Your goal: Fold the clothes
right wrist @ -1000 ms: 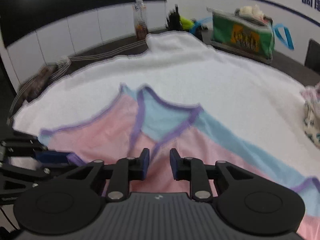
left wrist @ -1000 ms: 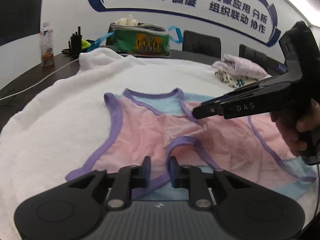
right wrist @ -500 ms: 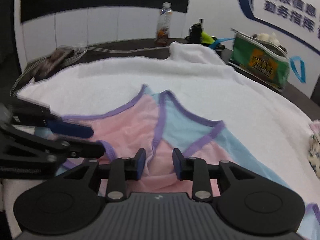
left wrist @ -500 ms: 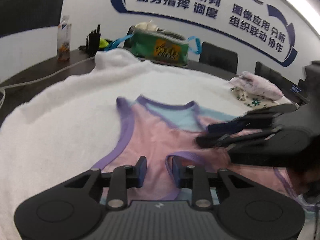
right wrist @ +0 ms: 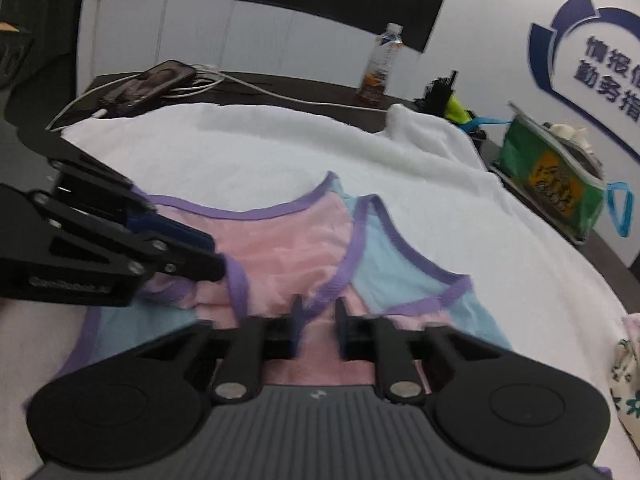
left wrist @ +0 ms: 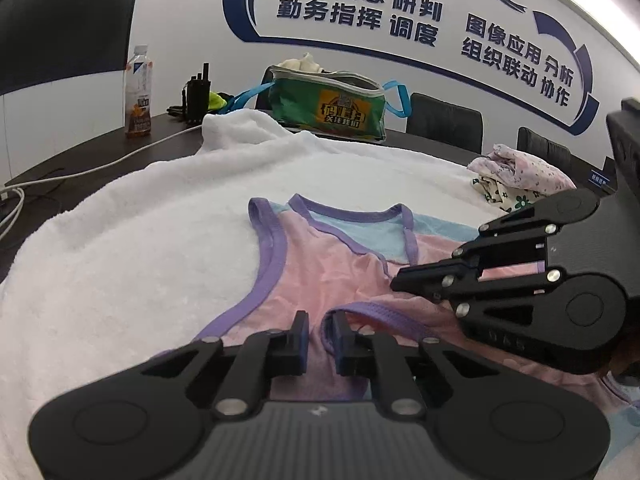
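Black grippers point(left wrist: 321, 339), blue-padded fingers point(left wrist: 305, 334), silver screws.

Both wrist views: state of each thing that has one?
Left tool: open, a purple strap edge between its fingers.
Right tool: open, low over pink fabric.
Tank top: lying partly folded and wrinkled on the white towel.
Green bag: unzipped, contents showing at the top.
Bottle: upright, capped.
Floral clothes: piled at the towel's edge.
Phone: lying flat, cable beside it.

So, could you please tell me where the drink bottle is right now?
The drink bottle stands upright on the dark table beyond the white towel's far edge, far left in the left wrist view, left of the black radio and green bag.
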